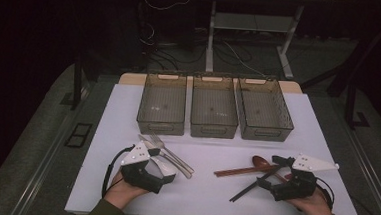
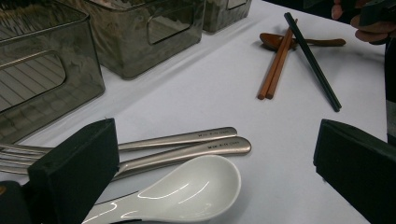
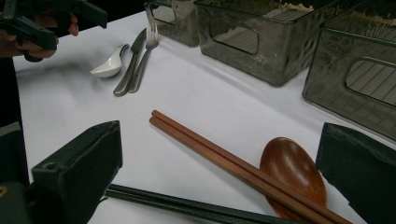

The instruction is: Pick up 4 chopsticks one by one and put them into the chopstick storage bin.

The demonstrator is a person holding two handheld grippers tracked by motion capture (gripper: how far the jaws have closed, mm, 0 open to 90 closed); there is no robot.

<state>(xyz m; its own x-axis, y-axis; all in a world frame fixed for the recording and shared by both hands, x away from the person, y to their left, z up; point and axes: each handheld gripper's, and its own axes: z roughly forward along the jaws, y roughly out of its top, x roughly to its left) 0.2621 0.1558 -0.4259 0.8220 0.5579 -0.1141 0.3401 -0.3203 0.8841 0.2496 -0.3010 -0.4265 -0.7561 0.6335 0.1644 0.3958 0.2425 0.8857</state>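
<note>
High view: on the white desk (image 1: 298, 119), the left tongs (image 1: 153, 158) sit at the near left, held in a hand (image 1: 123, 191). Their jaws are spread wide and released, grasping nothing. In the left gripper view a white spoon (image 2: 187, 191) lies between the jaws, its bowl toward the right jaw, not clamped. Just beyond it lie a fork (image 1: 168, 151) and a knife (image 1: 163, 158), side by side, long axes running from far-left to near-right, the tines pointing toward the bins. Whether the left jaw touches them I cannot tell.

Across the far half of the desk stand three smoky clear bins in a row, close together: left bin (image 1: 162, 103), middle bin (image 1: 214, 106), right bin (image 1: 263, 109). Each looks empty.

To the right lie brown chopsticks (image 1: 235, 169), long axis nearly left to right, crossing over a brown spoon (image 1: 261, 163) whose bowl faces up. Black chopsticks (image 1: 251, 185) run diagonally from near-left to far-right, just beside them.

The right tongs (image 1: 280, 165), in the other hand (image 1: 315, 205), are also wide open and hold nothing. In the right gripper view the brown spoon and both chopstick pairs lie between the jaws, the black pair nearest the camera.
</note>
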